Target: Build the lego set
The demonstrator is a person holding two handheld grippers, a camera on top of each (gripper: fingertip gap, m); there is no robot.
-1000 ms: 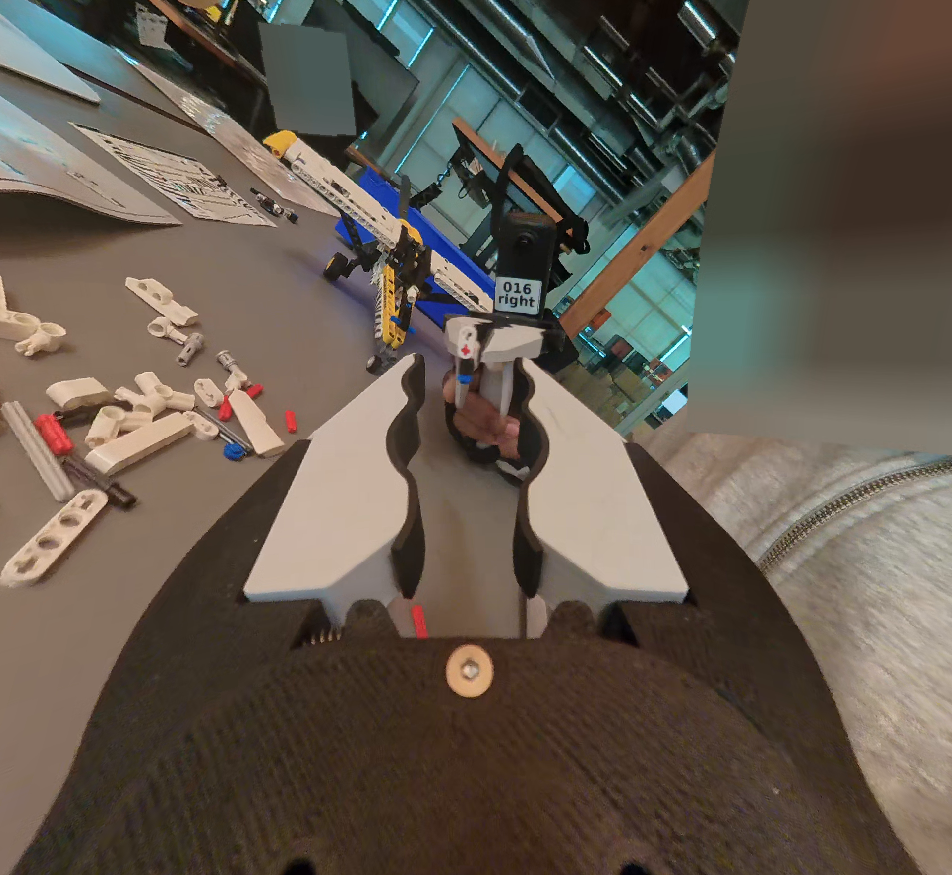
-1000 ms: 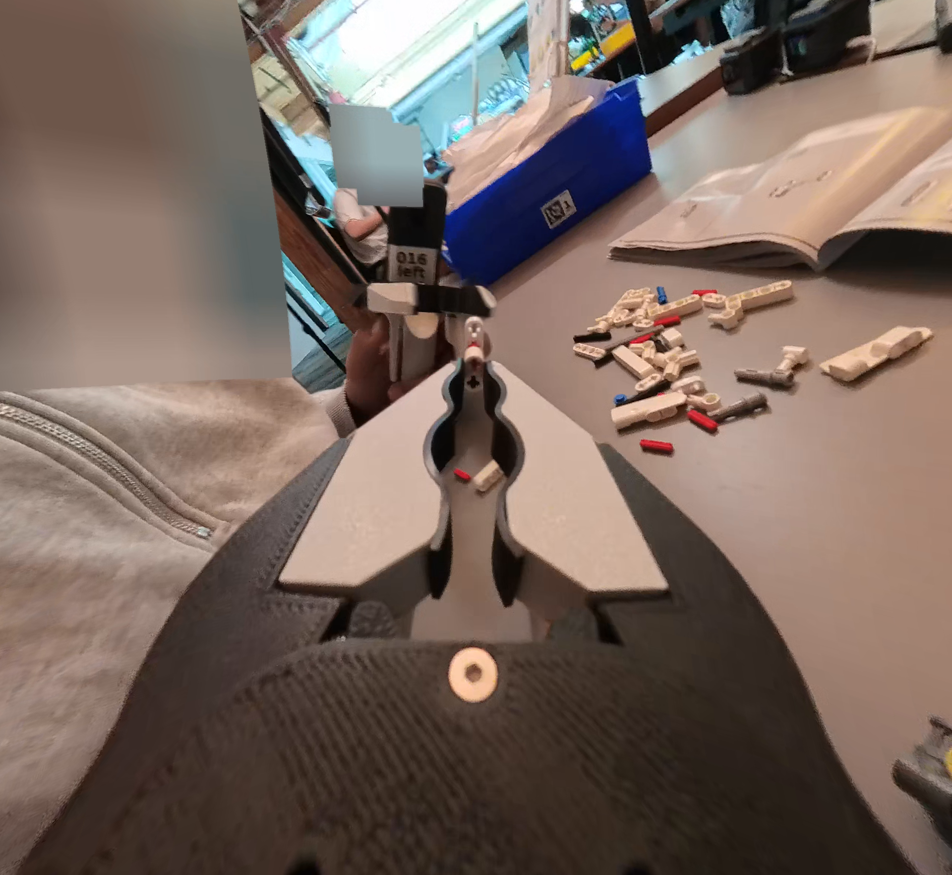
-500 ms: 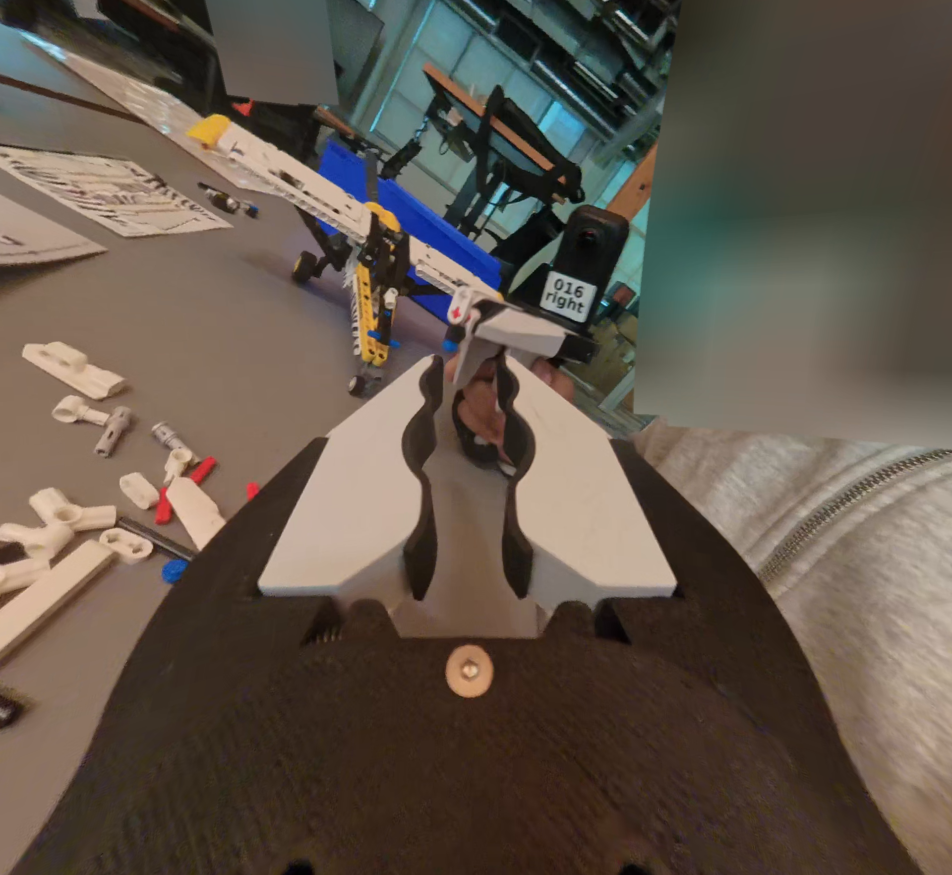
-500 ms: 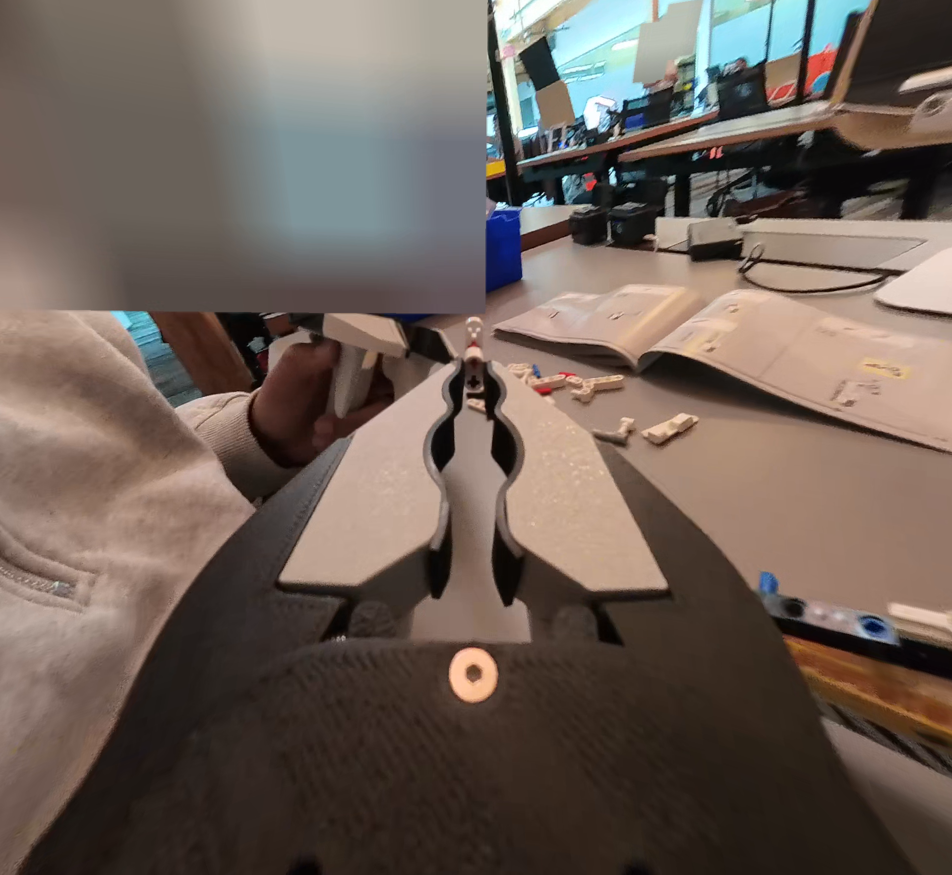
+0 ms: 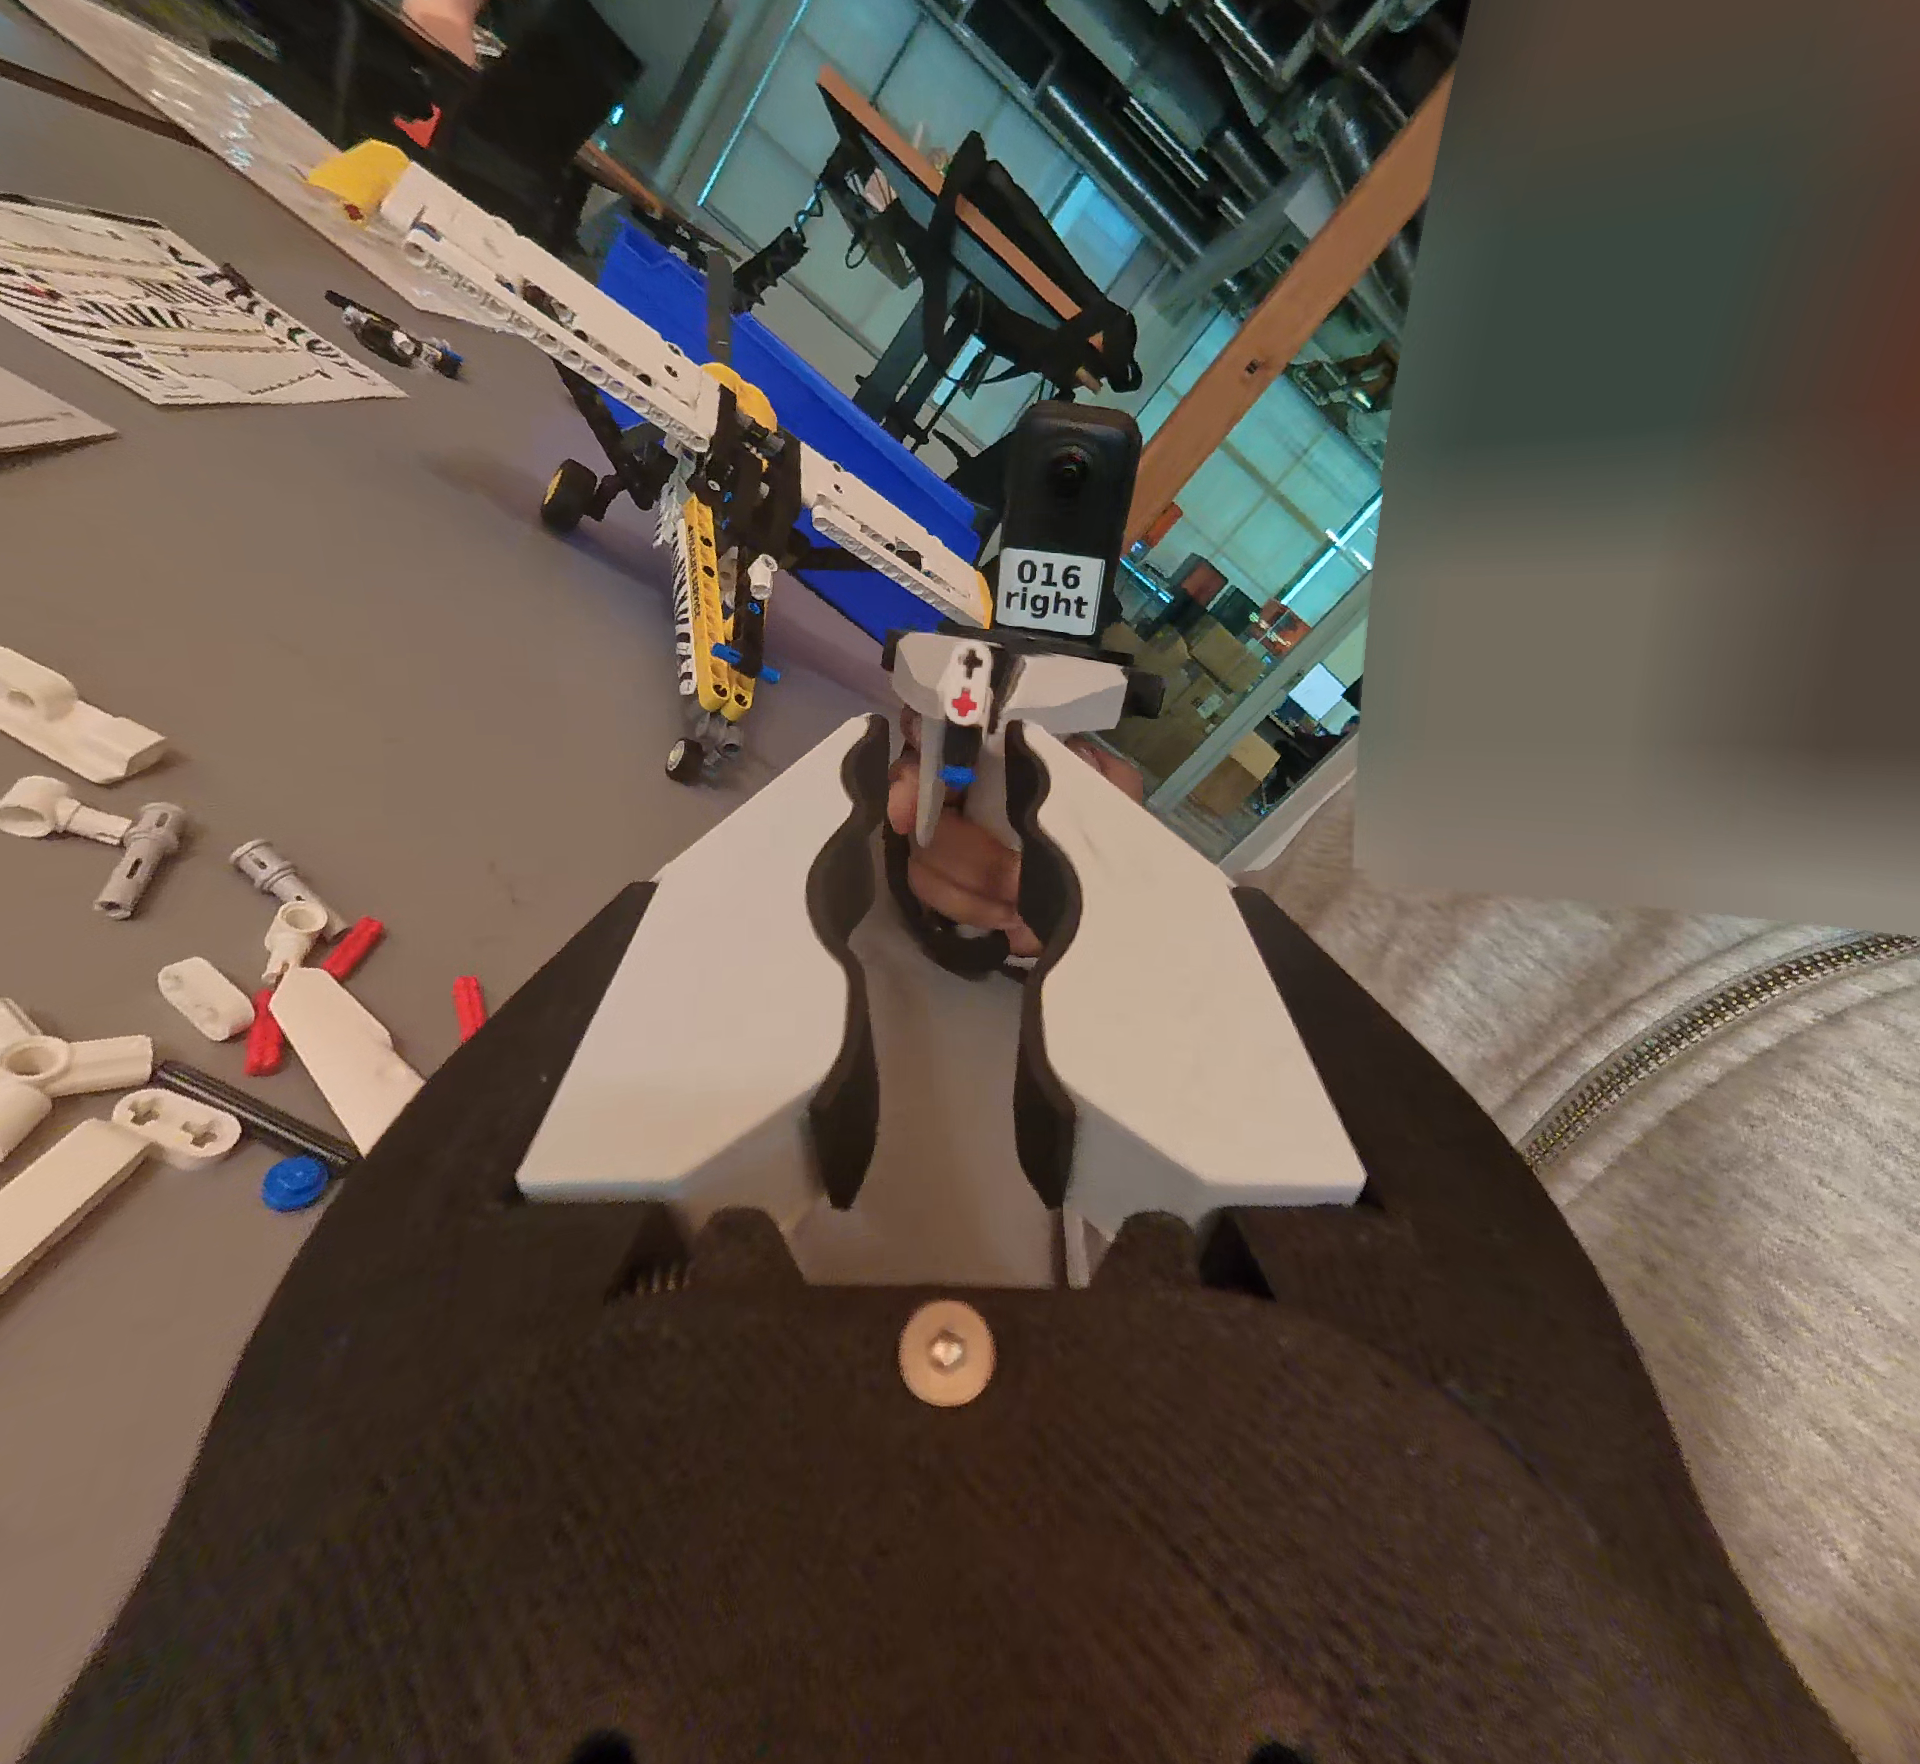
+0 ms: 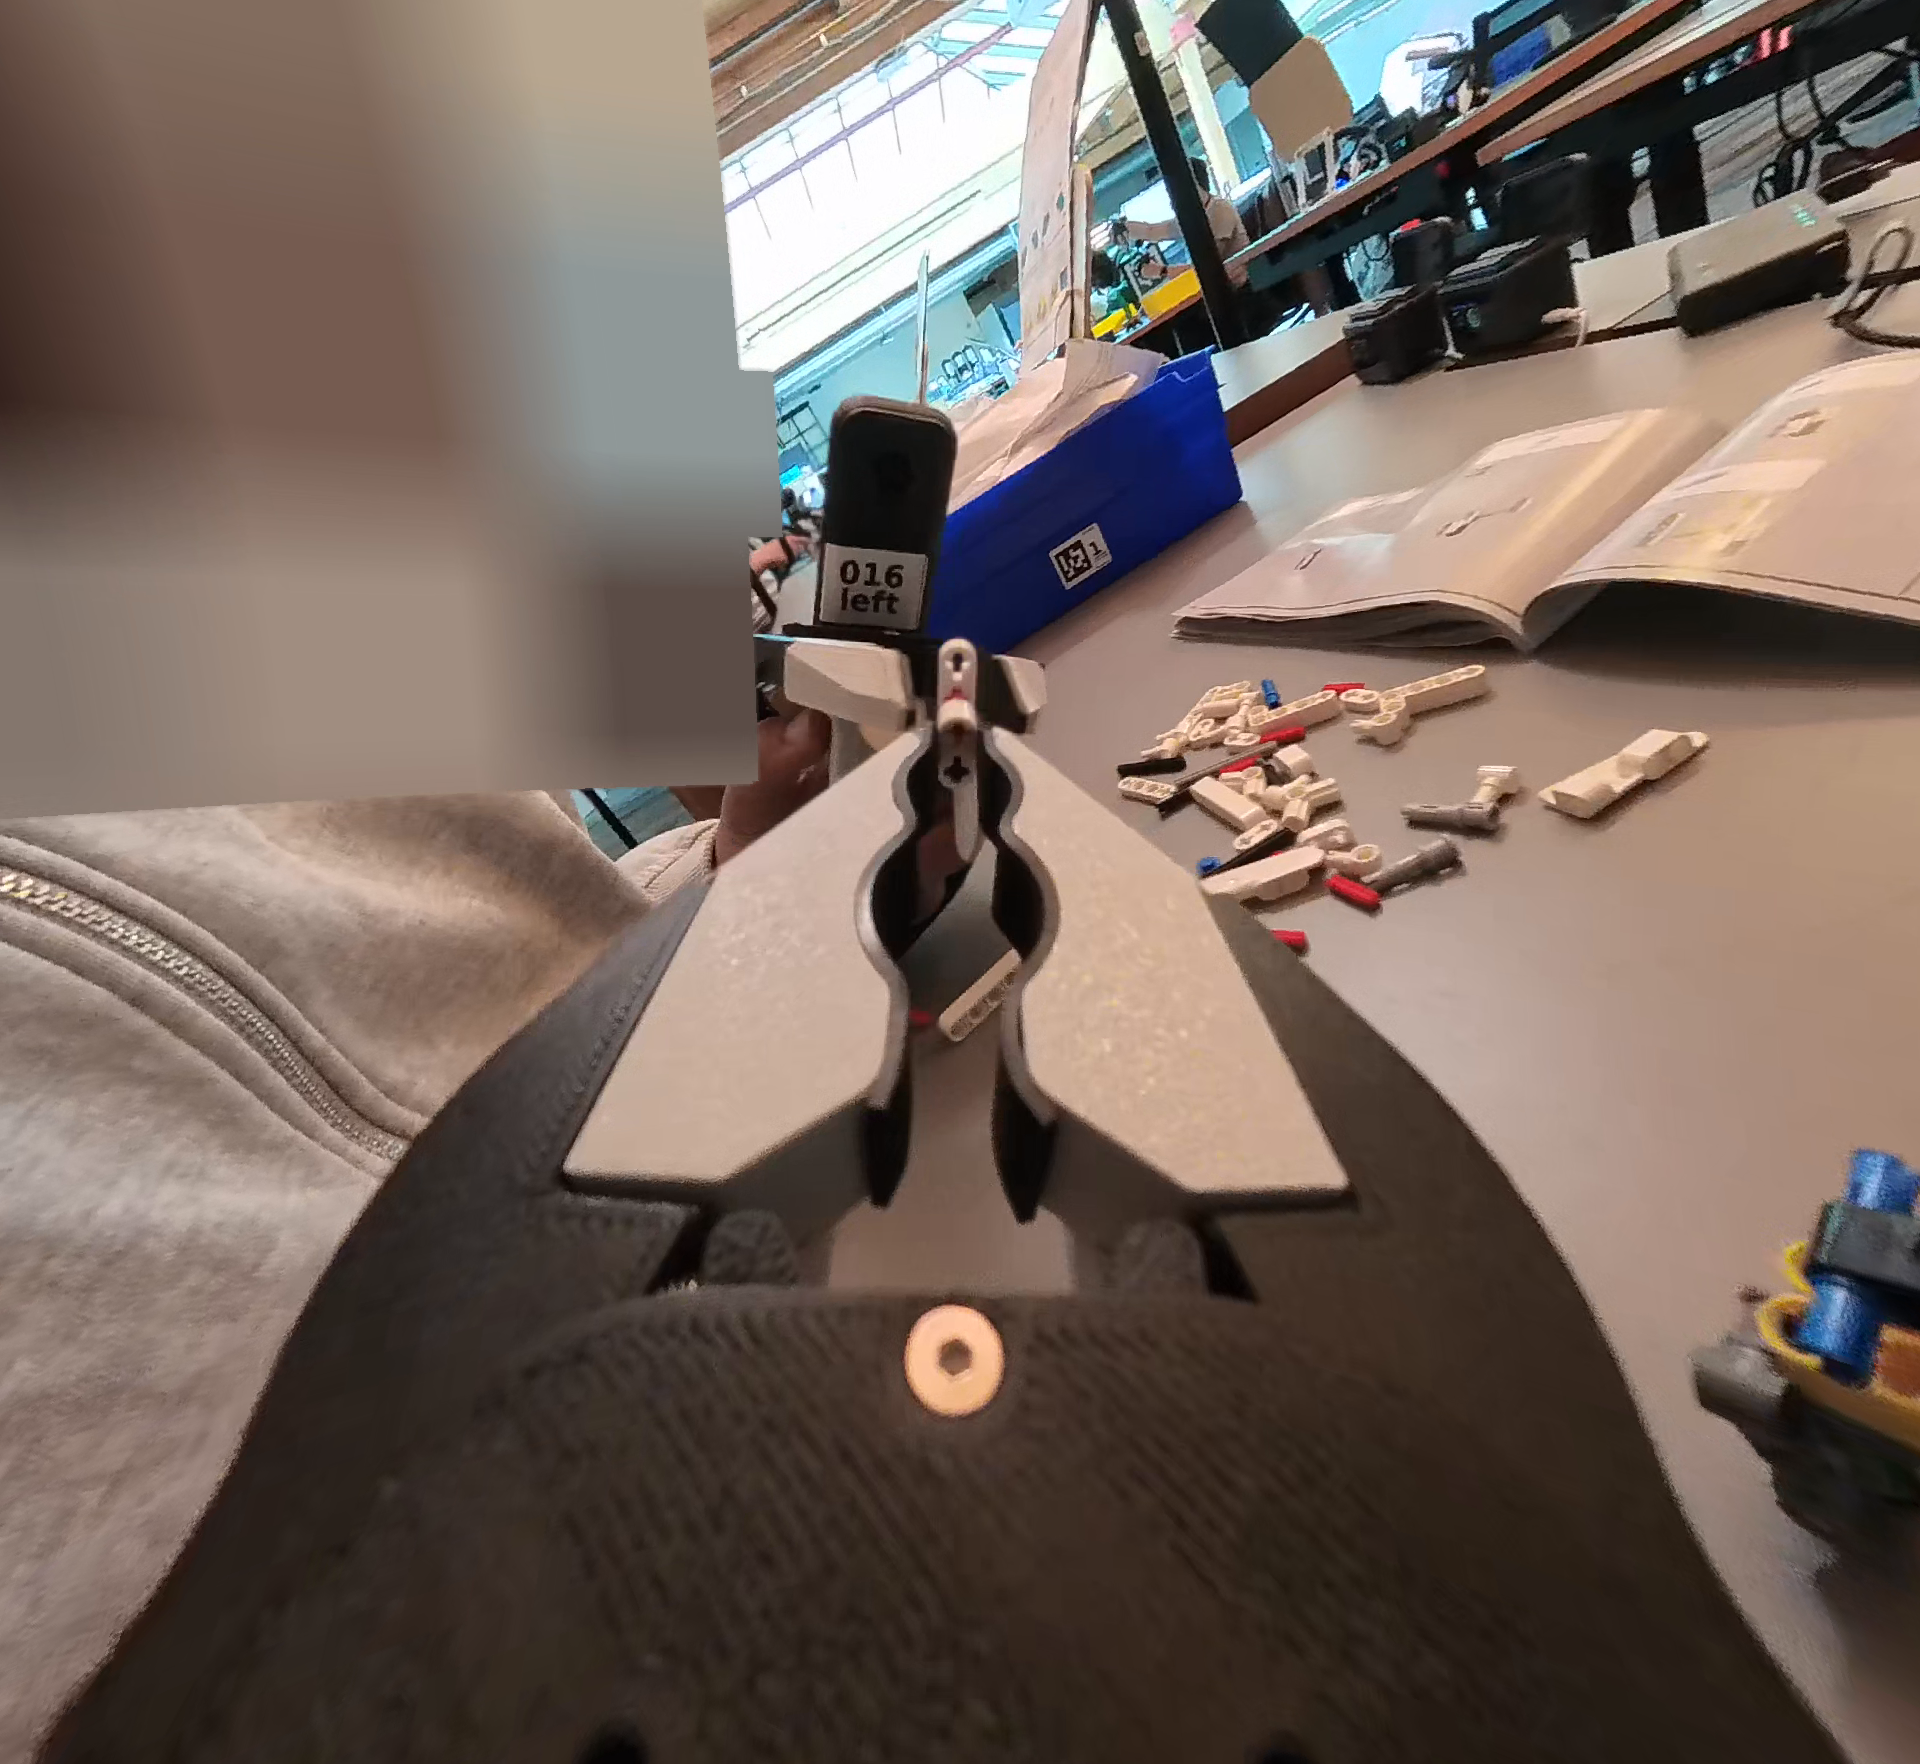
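Right wrist view: right claw (image 6: 957,746) clamps a white beam (image 6: 957,764); left claw (image 5: 943,758) gapes, holding nothing.

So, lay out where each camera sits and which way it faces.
Left wrist view: on the left gripper, looking along its open fingers at the right gripper, which holds a white beam; grey sweatshirt at right.
Right wrist view: on the right gripper, facing the left gripper over the beam; sweatshirt at left.
Shared: the two face each other; both show the loose pieces, the blue bin and the table.
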